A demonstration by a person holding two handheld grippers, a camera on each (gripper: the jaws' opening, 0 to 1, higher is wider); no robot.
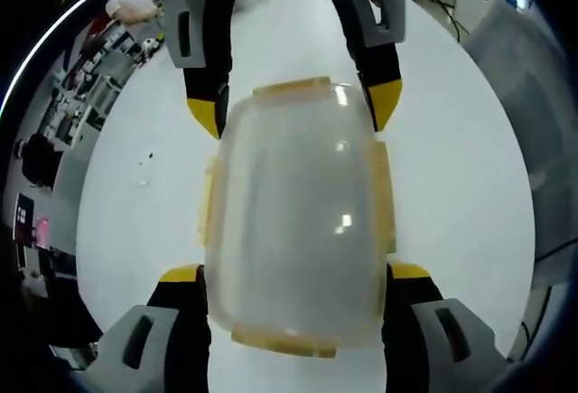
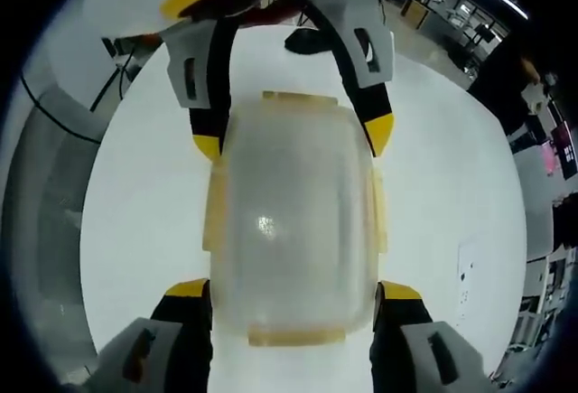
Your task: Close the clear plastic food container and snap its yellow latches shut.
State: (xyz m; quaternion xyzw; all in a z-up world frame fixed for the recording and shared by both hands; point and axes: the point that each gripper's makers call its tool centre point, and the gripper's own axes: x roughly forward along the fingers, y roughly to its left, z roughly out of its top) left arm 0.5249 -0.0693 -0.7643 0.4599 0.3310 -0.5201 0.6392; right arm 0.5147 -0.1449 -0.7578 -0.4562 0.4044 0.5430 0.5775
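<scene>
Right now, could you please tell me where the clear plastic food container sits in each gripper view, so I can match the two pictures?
Left gripper view: the clear container fills the centre, lid on, between this tool's own yellow-tipped jaws at the bottom and the other tool's at the top.
Right gripper view: the container is again central, framed the same way.
Shared landmark: the white table under it.

White table [image 1: 452, 185] spreads under everything; the clear plastic container [image 1: 293, 221] sits flat on it, lid down, yellow latches [image 1: 383, 196] along its edges.
</scene>
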